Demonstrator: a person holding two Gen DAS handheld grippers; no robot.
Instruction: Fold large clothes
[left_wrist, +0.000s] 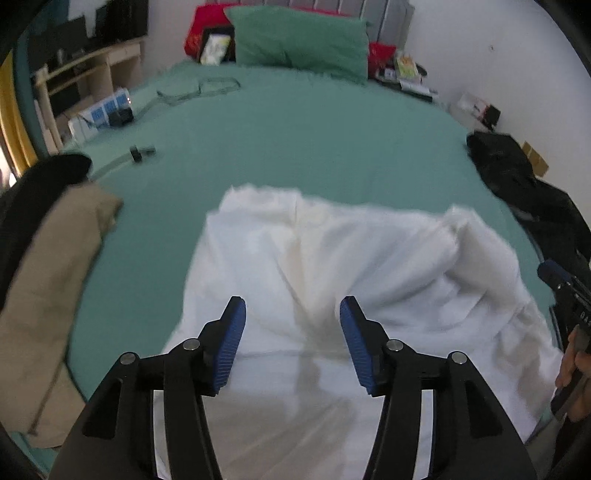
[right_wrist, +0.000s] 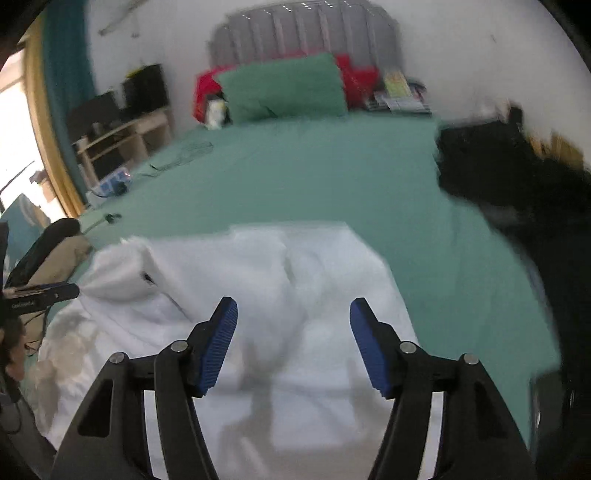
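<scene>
Nearest the left wrist camera, the left gripper (left_wrist: 291, 308) hangs over the white garment (left_wrist: 332, 258) with its blue pads (left_wrist: 232, 343) spread well apart and nothing pinched between them; the cloth lies below the gap, not in it. The right gripper (right_wrist: 293, 310) stands the same way in its own view, jaws wide, blue pads (right_wrist: 218, 347) clear of the fabric beneath. The white garment (right_wrist: 258, 295) lies rumpled on the near part of the bed (left_wrist: 314, 140), partly folded over itself, with a raised bunch on its right side in the left view and a humped fold toward the left in the right view. At the right edge of the left view a hand (left_wrist: 576, 373) grips the handle of the other tool. To the left of the white cloth a tan garment (left_wrist: 48, 295) drapes over the bed's edge with something dark beside it; on the right a black garment (left_wrist: 517, 177) lies along the bed's far side. Farther on, the green sheet is mostly bare apart from a small dark object (left_wrist: 138, 152) and a cable (left_wrist: 199, 88). At the head of the bed a green pillow (left_wrist: 299, 40) leans against red cushions (left_wrist: 201, 33) and a grey headboard (right_wrist: 303, 33)
</scene>
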